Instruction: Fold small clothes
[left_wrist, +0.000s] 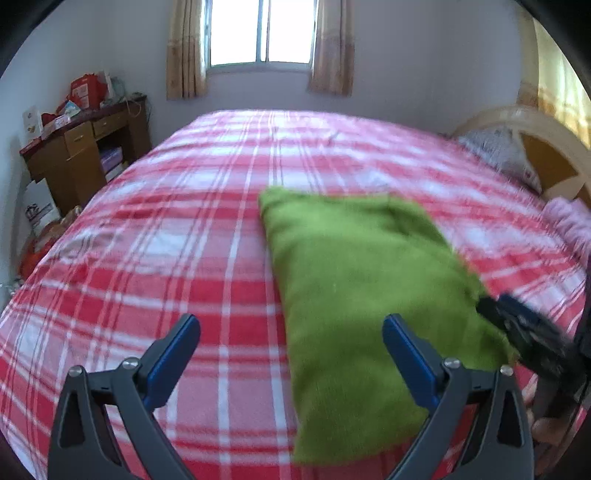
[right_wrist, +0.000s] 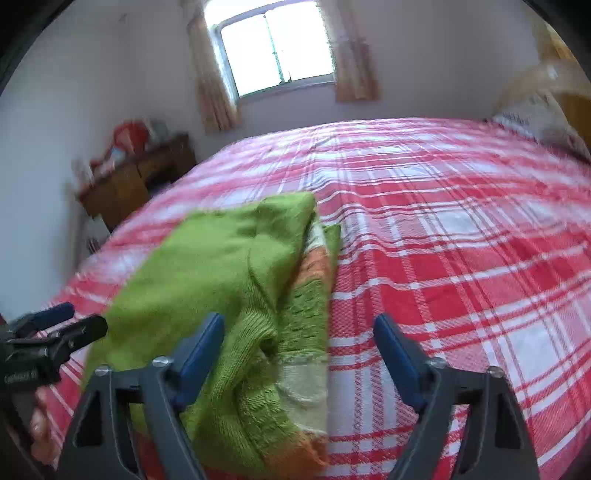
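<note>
Both jaws wide, green sweater (left_wrist: 354, 295) folded on plaid bed (left_wrist: 166, 229), orange-white stripes (right_wrist: 314, 266) only in right view

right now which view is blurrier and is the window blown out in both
Right wrist view is blurrier: the desk smears, the green sweater edges are soft. Left wrist view is sharper, though the right gripper streaks. The window is blown white in both; fisheye bends the bed.

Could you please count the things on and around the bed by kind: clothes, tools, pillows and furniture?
Clothes: 1, the folded green sweater on the plaid bedspread
Tools: 2, the left tool and the right tool, both open and empty
Pillows: 1, the grey pillow
Furniture: 1, the wooden desk
Total: 5
</note>
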